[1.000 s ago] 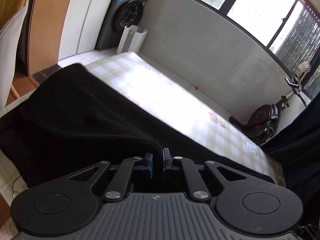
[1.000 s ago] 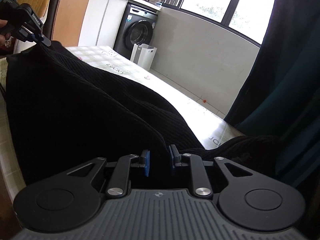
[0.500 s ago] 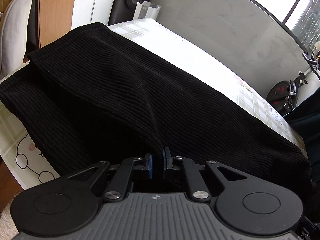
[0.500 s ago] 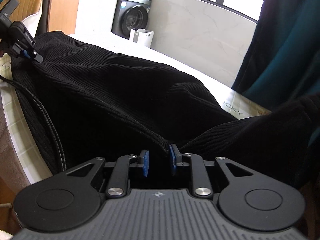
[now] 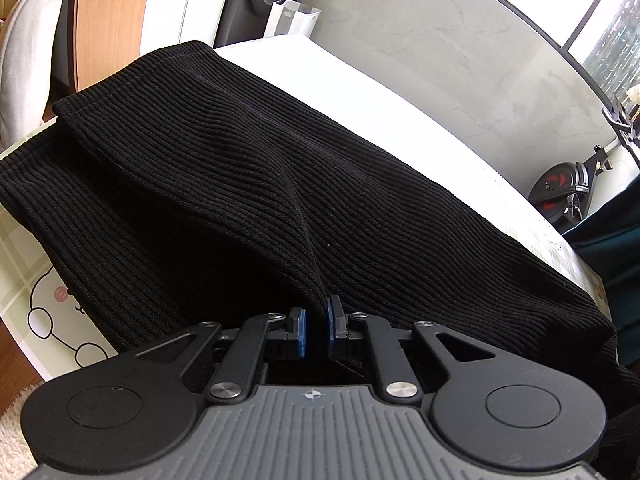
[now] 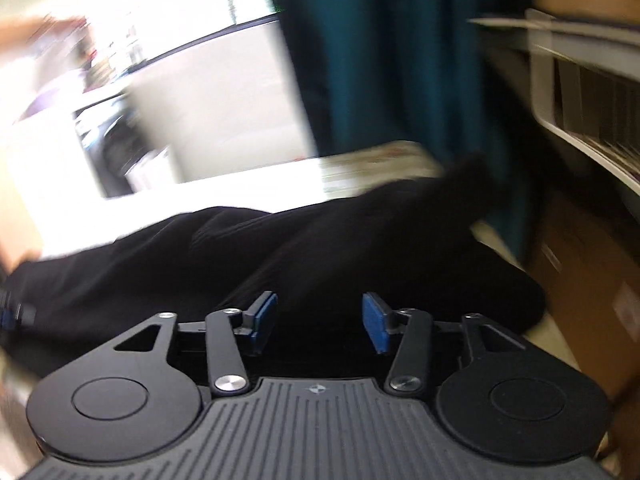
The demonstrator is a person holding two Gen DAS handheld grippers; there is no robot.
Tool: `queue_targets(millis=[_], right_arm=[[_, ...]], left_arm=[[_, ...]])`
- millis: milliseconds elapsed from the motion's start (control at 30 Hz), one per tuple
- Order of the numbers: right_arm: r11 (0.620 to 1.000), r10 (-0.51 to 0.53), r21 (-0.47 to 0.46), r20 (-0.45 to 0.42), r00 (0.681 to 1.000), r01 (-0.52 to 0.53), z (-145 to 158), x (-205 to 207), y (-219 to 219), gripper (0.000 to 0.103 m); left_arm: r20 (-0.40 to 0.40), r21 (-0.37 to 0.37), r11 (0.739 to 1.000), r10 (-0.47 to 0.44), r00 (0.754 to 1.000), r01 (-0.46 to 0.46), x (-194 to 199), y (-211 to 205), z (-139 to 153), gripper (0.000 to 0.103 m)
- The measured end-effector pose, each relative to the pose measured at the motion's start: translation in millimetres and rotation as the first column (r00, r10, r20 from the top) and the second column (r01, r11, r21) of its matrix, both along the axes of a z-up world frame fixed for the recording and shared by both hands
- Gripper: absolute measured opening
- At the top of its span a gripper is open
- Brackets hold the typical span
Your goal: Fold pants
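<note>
Pants (image 5: 248, 184) cover table (image 5: 360, 92); curtain (image 6: 400, 60) hangs beyond.

ribbed matt black knit pants (image 5: 248, 168), glossy printed table cover (image 5: 24, 264), matt black plastic left tool (image 5: 316, 326)

Your left gripper (image 5: 316, 330) is matte black, with two angled link arms on each side running back to big round housings, each with a shallow circular recess. Bright silver screw heads mark the pivots. Its fingertips (image 5: 299, 333) carry blue pads. Behind them sits a grey ribbed plate with a small round crosshair mark at its front edge. Your right gripper (image 6: 319, 326) is built the same: black arms with triangular cut-outs, silver screws, blue pads (image 6: 375, 327), round black housings and the same grey ribbed plate.
</note>
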State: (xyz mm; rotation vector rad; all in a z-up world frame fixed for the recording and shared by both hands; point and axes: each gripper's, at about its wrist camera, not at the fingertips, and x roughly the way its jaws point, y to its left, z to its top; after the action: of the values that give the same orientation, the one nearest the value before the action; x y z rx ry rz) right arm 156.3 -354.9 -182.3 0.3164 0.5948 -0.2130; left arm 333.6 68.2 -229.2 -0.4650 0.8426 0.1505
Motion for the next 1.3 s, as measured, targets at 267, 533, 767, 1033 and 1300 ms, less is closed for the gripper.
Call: queue_targets(millis=[267,533,767,1033,1300], right_arm=[[0.963,-0.212,0.192,0.103,0.972,0.189,-3.5,-9.7,-22.5,0.076],[0.924,-0.321,0.245,0.080,0.944,0.293,-3.7,14.1,-40.4,0.076],[0.906,-0.327,0.285,-0.005,0.945,0.314,29.8,51.9,-59.2,0.024],[0.940,-0.271,0.228,0.044,0.962,0.254,120.1,138.6,-75.0,0.023],[0.928,-0.274,0.289,0.096,0.957,0.237,151.1,187.2,-94.4,0.022]], left_arm=[[-0.017,0.017,1.000,0.019,1.000,-0.019,-0.5,-5.3,4.1,0.012],[-0.018,0.013,1.000,0.028,0.999,-0.028,0.3,-7.9,6.9,0.012],[0.003,-0.108,0.992,0.059,0.998,-0.058,8.8,8.0,31.4,0.009],[0.175,-0.166,0.983,0.102,0.979,-0.073,48.2,20.5,110.1,0.009],[0.266,-0.173,0.980,0.139,0.954,-0.094,80.1,21.5,163.9,0.009]])
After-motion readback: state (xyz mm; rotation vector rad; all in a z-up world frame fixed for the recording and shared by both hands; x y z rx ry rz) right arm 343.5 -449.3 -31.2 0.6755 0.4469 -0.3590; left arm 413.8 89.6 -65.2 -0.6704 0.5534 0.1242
